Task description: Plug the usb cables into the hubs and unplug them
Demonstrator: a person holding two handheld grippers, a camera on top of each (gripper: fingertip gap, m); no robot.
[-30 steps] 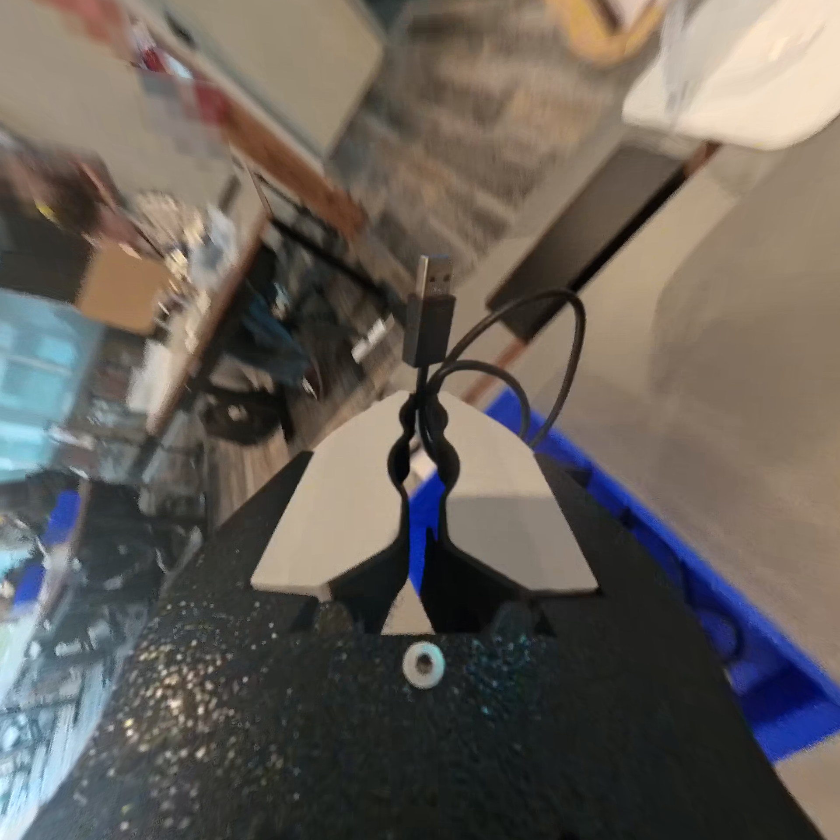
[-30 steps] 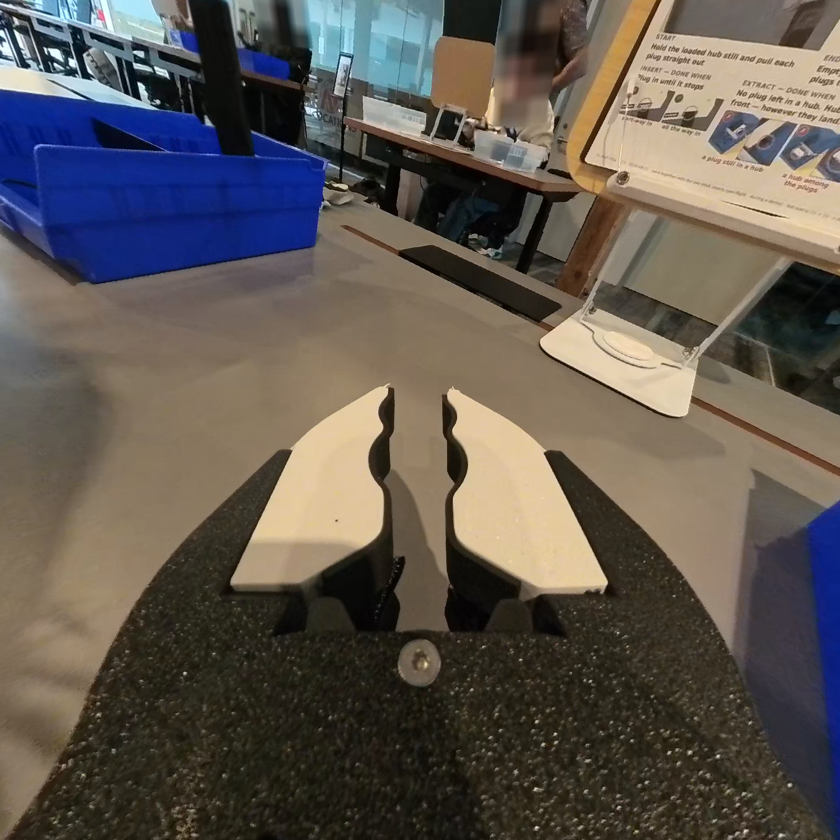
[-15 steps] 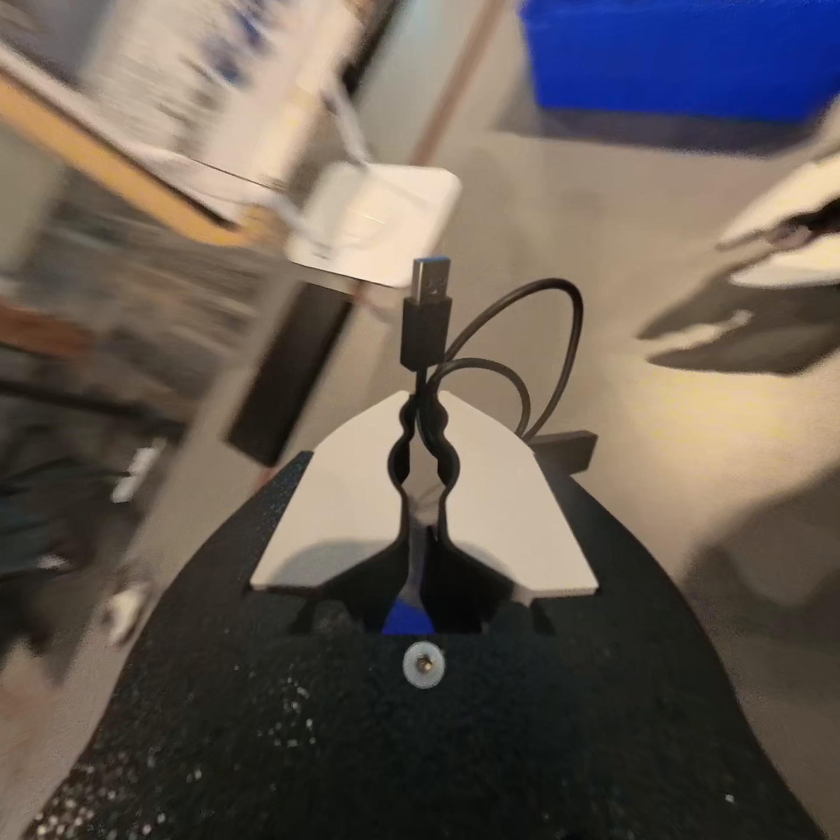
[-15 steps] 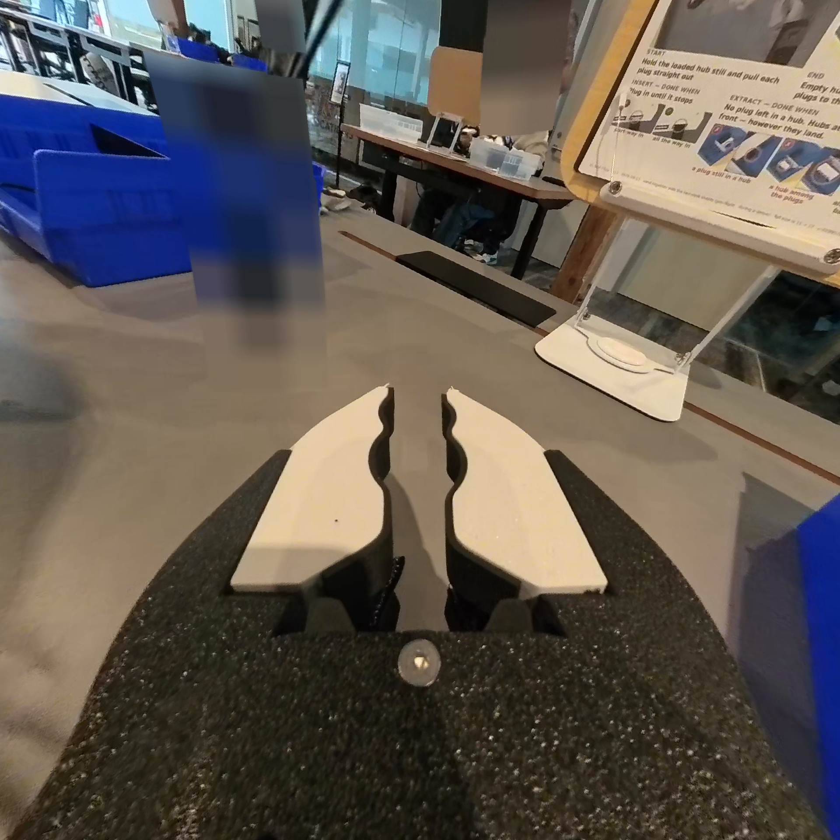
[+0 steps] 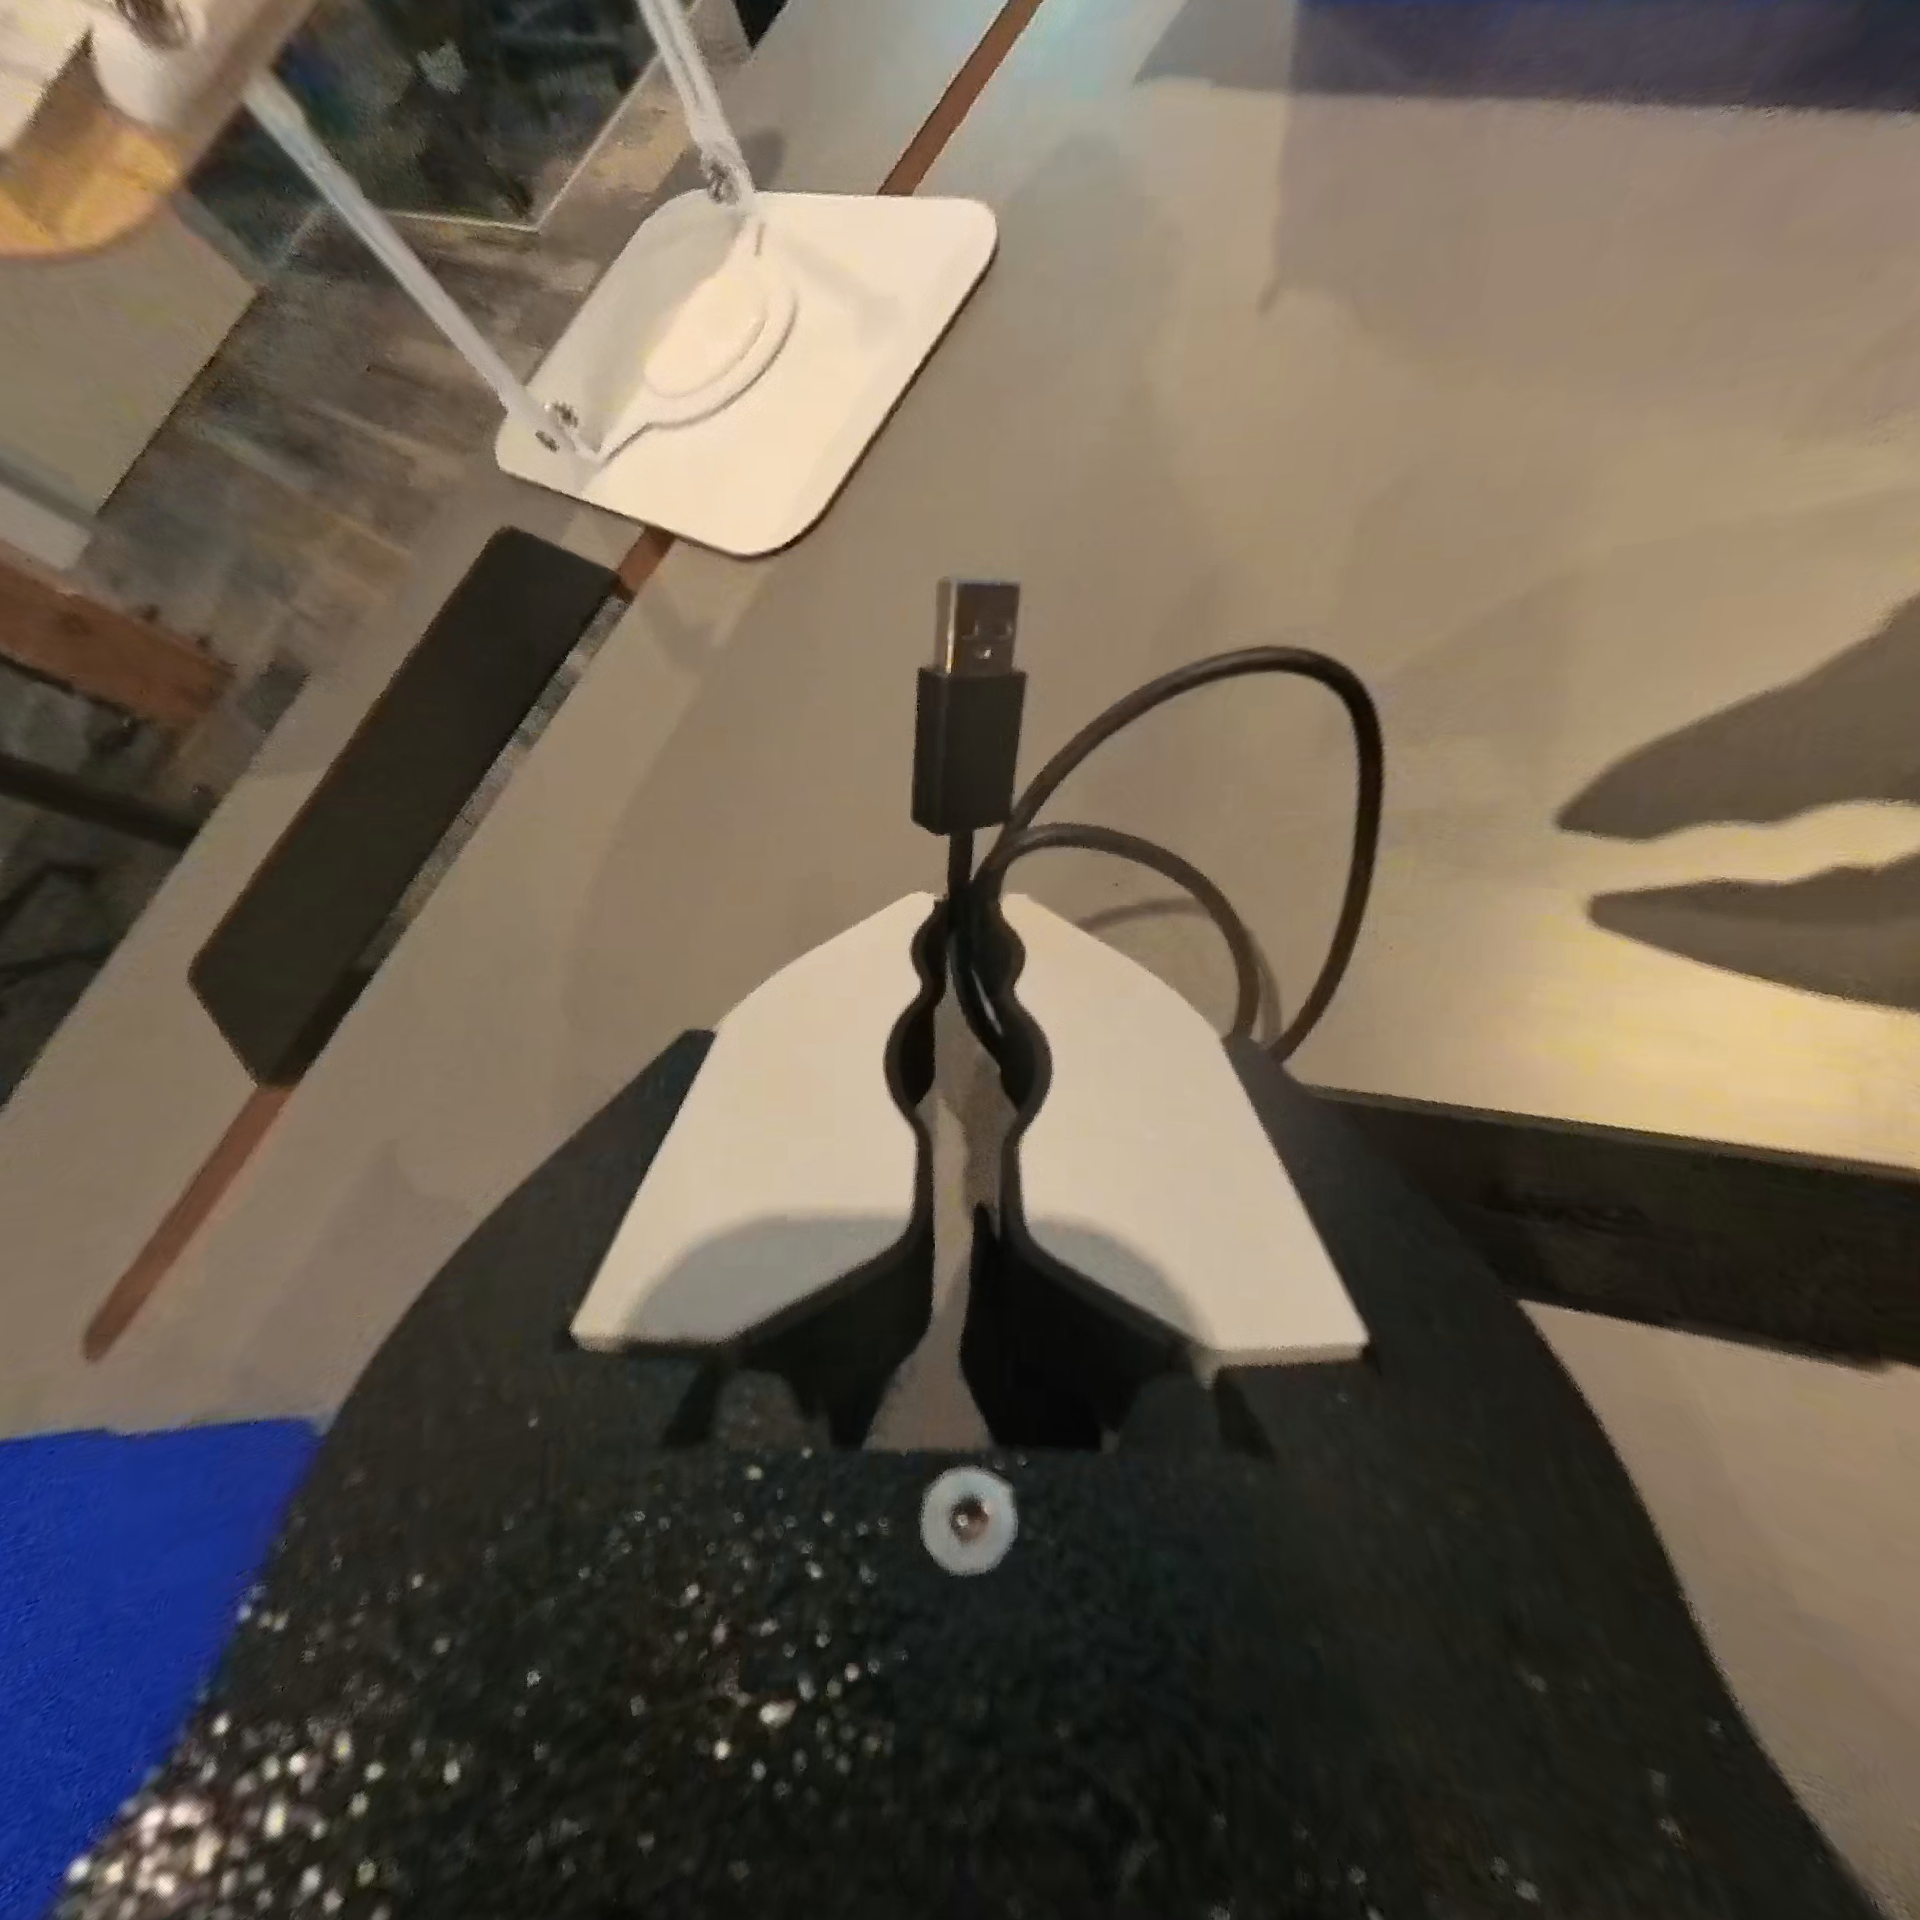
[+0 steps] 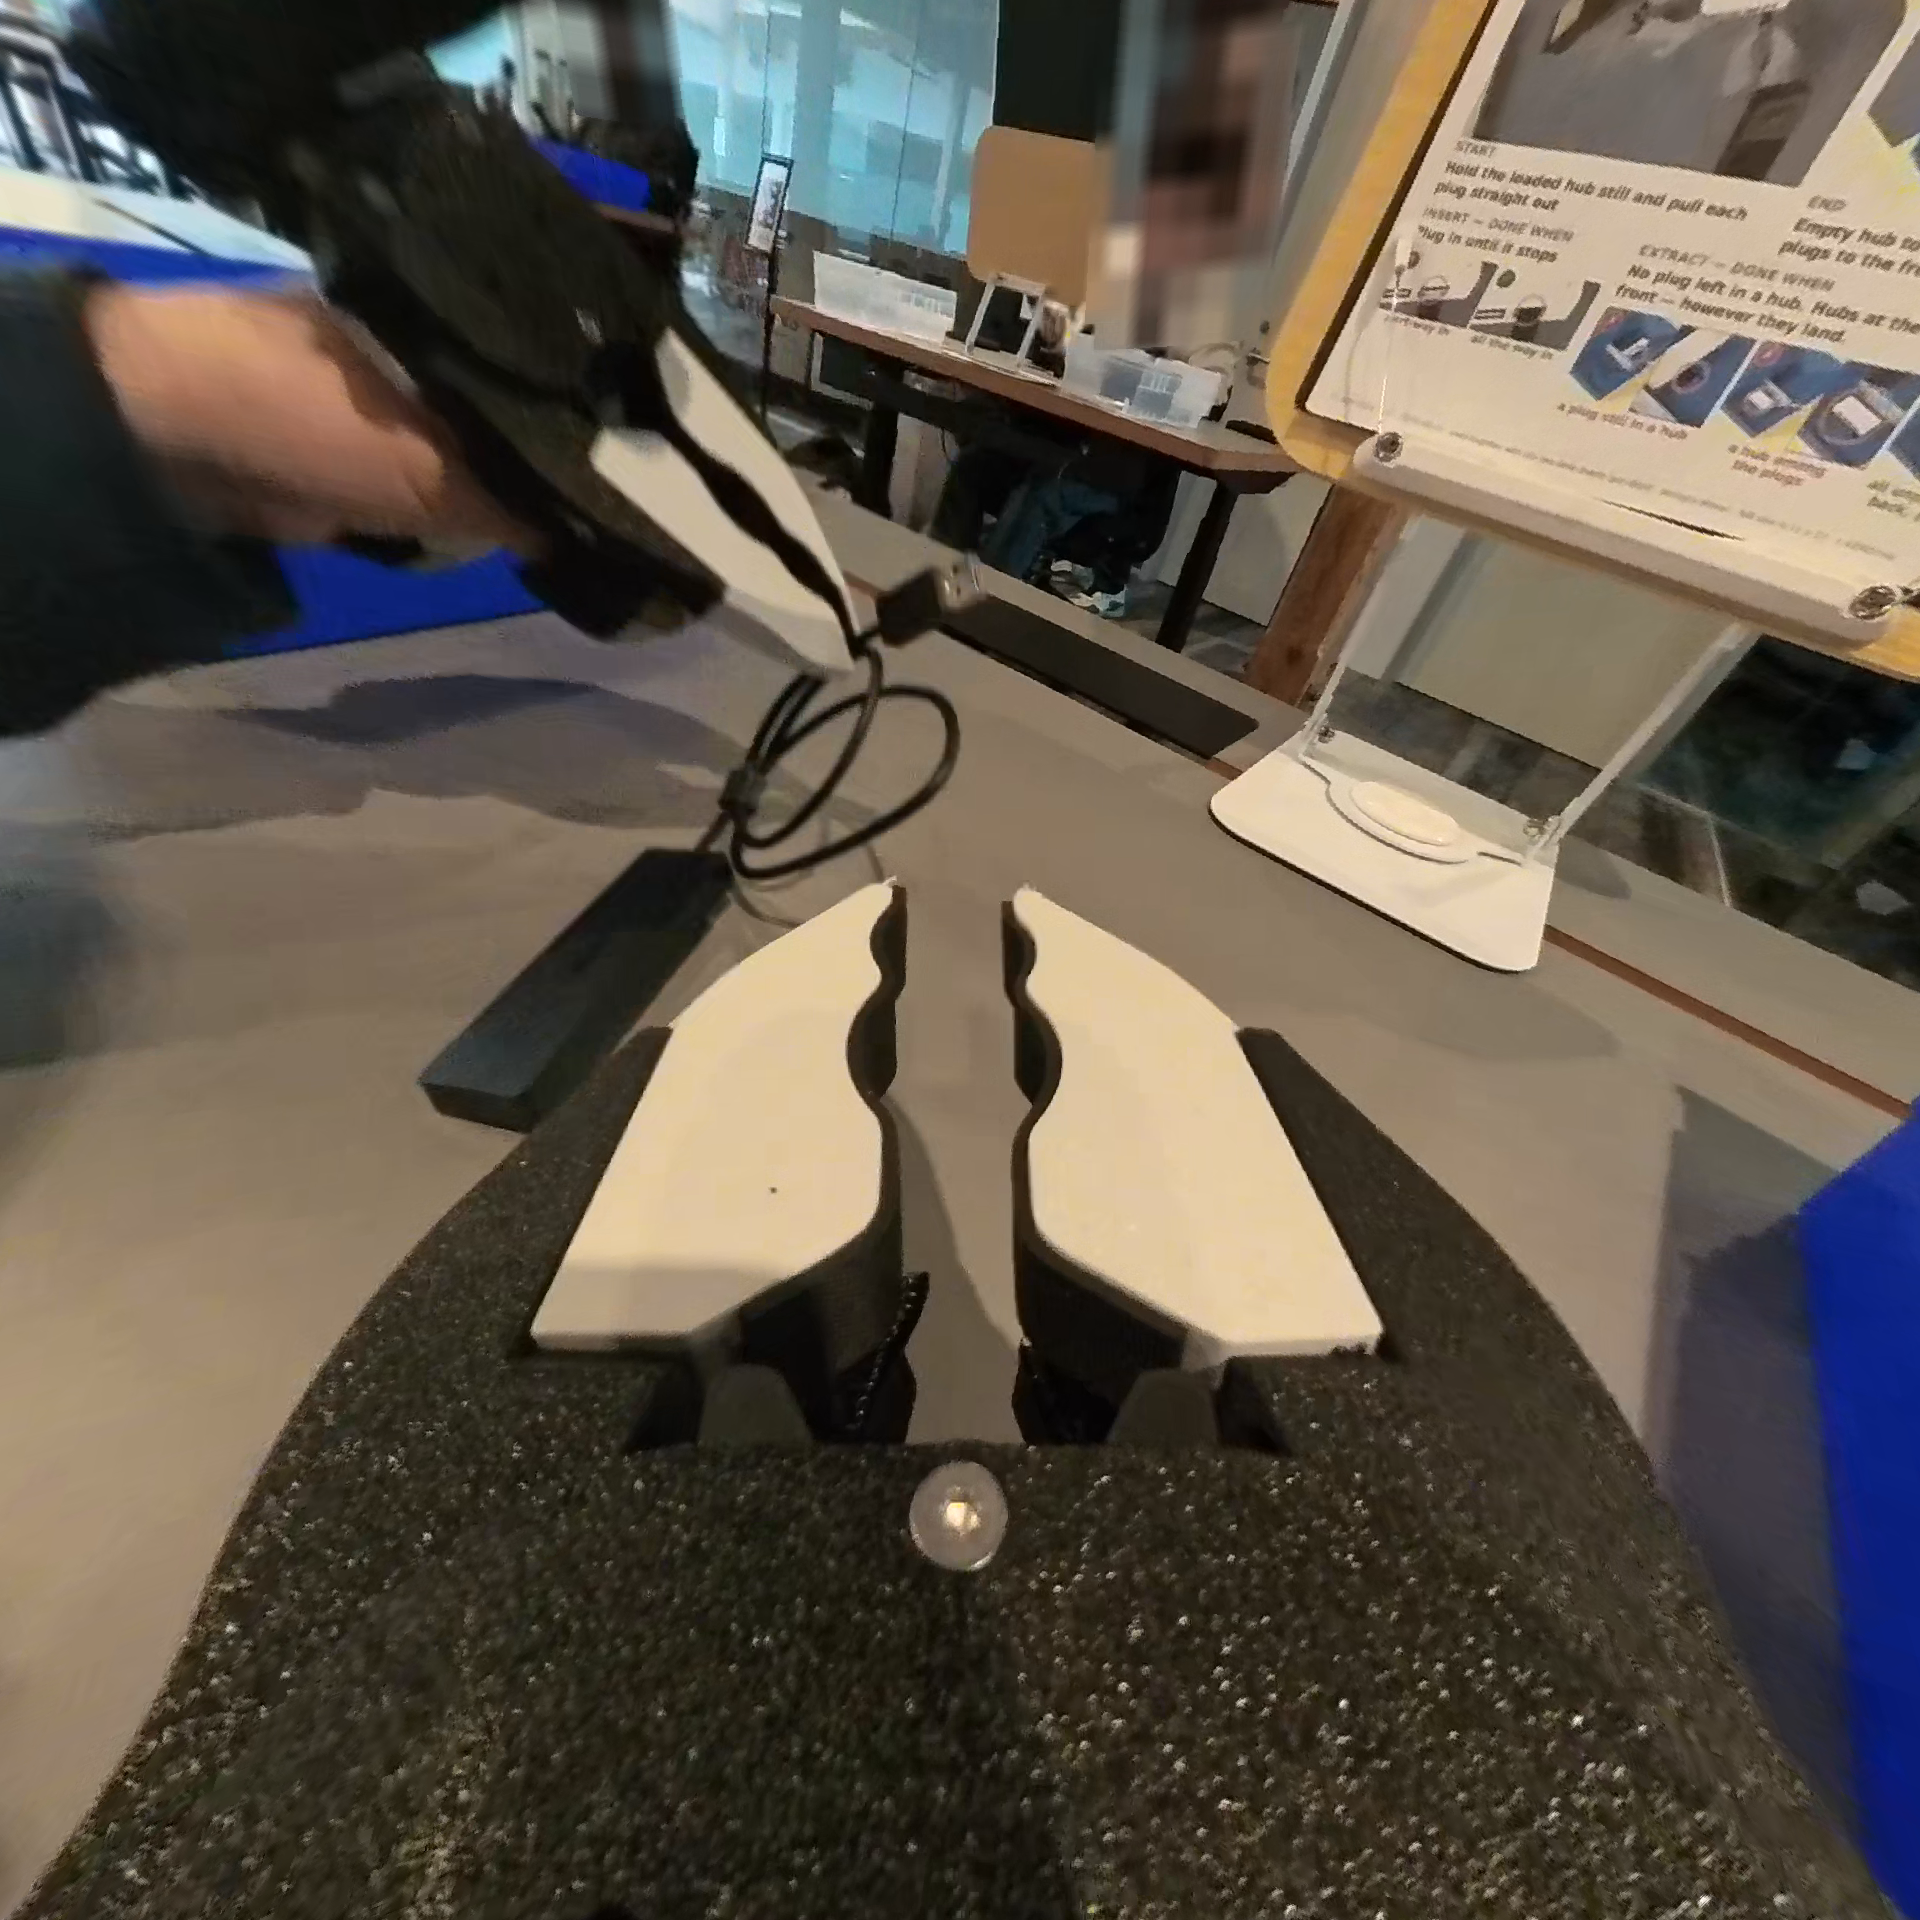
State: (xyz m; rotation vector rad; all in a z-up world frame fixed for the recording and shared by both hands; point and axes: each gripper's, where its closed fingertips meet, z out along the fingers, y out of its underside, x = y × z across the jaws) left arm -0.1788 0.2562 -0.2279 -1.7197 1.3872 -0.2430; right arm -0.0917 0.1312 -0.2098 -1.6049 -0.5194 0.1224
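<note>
My left gripper (image 5: 966,909) is shut on the black cable (image 5: 1320,790) of a USB hub, just behind its plug (image 5: 968,717), which sticks out past the fingertips. The cable loops down to the flat black hub (image 6: 582,992), which lies on the grey table; in the left wrist view the hub (image 5: 1621,1216) shows at the right. In the right wrist view the left gripper (image 6: 847,649) hangs above the hub's far end with the plug (image 6: 925,603) pointing right. My right gripper (image 6: 951,899) is open and empty, low over the table just right of the hub.
A white stand base (image 6: 1382,852) carries an instruction board (image 6: 1621,270) at the back right. A black slot cover (image 6: 1101,675) lies along the table's far edge. Blue bins stand at the far left (image 6: 364,582) and near right (image 6: 1860,1299). A person's hand (image 6: 260,436) holds the left gripper.
The left gripper swung round from facing the room and came down over the table in front of the right gripper, bringing the hub and cable with it. The right gripper stayed open and barely moved.
</note>
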